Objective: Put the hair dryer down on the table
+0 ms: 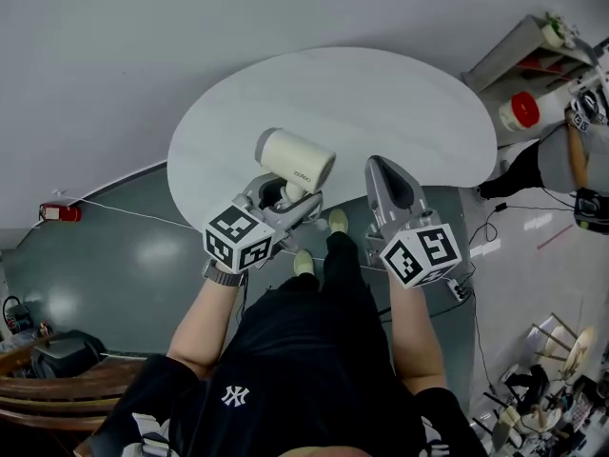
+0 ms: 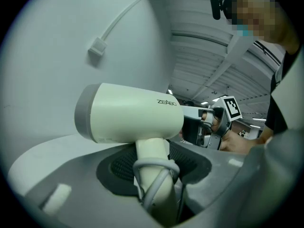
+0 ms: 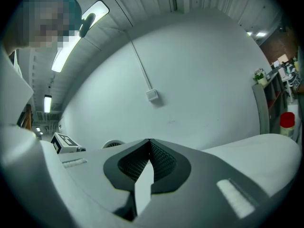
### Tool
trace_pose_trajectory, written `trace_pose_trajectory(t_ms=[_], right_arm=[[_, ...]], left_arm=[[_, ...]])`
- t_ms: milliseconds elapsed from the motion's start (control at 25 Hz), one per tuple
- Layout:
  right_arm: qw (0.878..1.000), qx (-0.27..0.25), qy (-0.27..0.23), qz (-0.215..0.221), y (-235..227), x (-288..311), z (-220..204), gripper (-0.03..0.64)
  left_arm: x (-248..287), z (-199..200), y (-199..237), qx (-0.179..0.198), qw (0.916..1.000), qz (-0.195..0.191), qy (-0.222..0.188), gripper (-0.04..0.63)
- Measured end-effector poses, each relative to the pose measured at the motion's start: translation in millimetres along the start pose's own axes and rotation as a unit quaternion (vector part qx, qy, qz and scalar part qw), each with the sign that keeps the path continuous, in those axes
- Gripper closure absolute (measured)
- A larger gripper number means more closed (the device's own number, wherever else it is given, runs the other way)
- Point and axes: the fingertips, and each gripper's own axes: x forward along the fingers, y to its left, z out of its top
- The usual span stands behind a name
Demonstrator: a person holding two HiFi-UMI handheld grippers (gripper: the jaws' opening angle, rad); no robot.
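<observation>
A cream hair dryer [image 1: 295, 163] with a grey rear ring is held upright by its handle [image 2: 153, 175] in my left gripper [image 1: 284, 204], whose jaws are shut on it; its grey cord loops around the handle. It hangs over the near edge of the round white table [image 1: 381, 103]. My right gripper [image 1: 388, 187] points at the table beside it, jaws shut with nothing between them [image 3: 148, 148]. In the left gripper view the right gripper [image 2: 213, 122] shows behind the dryer body [image 2: 130, 112].
A shelf unit [image 1: 533, 50] with a red-lidded jar [image 1: 520, 110] stands at the right of the table. A white wall [image 1: 143, 55] rises behind it. Cables and a power strip [image 1: 459, 289] lie on the floor near my feet.
</observation>
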Motion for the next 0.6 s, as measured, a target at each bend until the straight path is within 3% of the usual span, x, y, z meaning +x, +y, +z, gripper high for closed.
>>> trace_pose_trajectory(t_ms=[240, 600], right_arm=[[0.999, -0.021, 0.024, 0.021, -32, 44, -13, 0.594], [0.997, -0.005, 0.065, 0.039, -101, 98, -41, 0.594]], left_arm=[[36, -5, 39, -0.011, 0.9994, 0.026, 0.020, 0.380], [105, -34, 96, -0.042, 0.9946, 0.058, 0.076, 0.380]])
